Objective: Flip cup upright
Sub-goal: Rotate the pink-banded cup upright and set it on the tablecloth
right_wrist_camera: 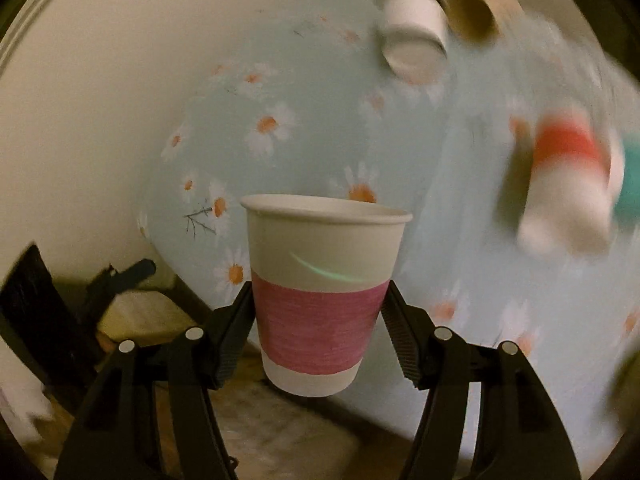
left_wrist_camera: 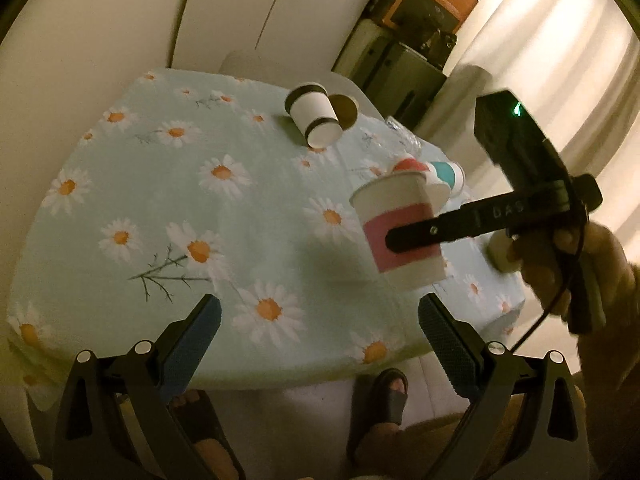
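Note:
A white paper cup with a pink band [right_wrist_camera: 320, 300] is held in my right gripper [right_wrist_camera: 318, 312], rim up, in the air above the daisy tablecloth [right_wrist_camera: 312, 120]. The jaws press on the pink band from both sides. In the left wrist view the same cup [left_wrist_camera: 398, 232] hangs over the table's right part, slightly tilted, with the right gripper's finger [left_wrist_camera: 436, 232] across its band. My left gripper [left_wrist_camera: 320, 332] is open and empty over the table's near edge.
A white cup with black bands [left_wrist_camera: 314, 118] lies on its side at the far edge beside a brown tape roll [left_wrist_camera: 346, 110]. A red-banded cup [right_wrist_camera: 568, 184] and a teal cup [left_wrist_camera: 450, 174] lie at the right. Feet in sandals [left_wrist_camera: 390, 396] show below the table edge.

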The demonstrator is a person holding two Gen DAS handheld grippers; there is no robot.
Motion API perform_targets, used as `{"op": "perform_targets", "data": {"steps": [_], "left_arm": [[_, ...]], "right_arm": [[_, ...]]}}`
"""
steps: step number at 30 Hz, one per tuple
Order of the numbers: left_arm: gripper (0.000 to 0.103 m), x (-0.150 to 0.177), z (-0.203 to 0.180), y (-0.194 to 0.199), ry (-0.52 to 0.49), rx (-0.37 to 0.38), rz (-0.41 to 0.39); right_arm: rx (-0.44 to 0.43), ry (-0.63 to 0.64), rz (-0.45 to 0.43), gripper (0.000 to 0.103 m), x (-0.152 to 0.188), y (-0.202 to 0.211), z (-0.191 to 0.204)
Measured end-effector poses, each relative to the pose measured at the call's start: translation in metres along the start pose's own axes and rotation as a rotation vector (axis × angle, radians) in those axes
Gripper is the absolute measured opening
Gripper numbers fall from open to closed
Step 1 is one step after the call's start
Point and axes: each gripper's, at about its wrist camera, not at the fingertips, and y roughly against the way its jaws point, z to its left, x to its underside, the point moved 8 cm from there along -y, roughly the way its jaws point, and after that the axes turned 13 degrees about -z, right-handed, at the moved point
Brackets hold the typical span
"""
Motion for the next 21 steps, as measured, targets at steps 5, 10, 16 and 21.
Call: {"op": "perform_targets", "data": {"steps": [5, 10, 16, 21], "left_arm": [[0.096, 0.005, -0.003, -0.001, -0.032, -0.019, 0.011], [0.096, 0.007, -0.001, -0.001, -0.028, -0.025, 0.021], [0.096, 0.009, 0.002, -0.006, -0.032, -0.042, 0.032], [0.096, 0.011, 0.002, -0.010, -0.042, -0.049, 0.047]], "right_arm": [[-0.083, -0.173, -0.031, 0.063, 0.017, -0.006, -0.005], [-0.075, -0.200, -0.027, 0.063, 0.030, -0.015, -0.008], [-0.065, -0.209, -0.053, 0.070, 0.035, -0.016, -0.013], [-0.068, -0.210, -0.073, 0.078, 0.036, -0.009, -0.020]]}}
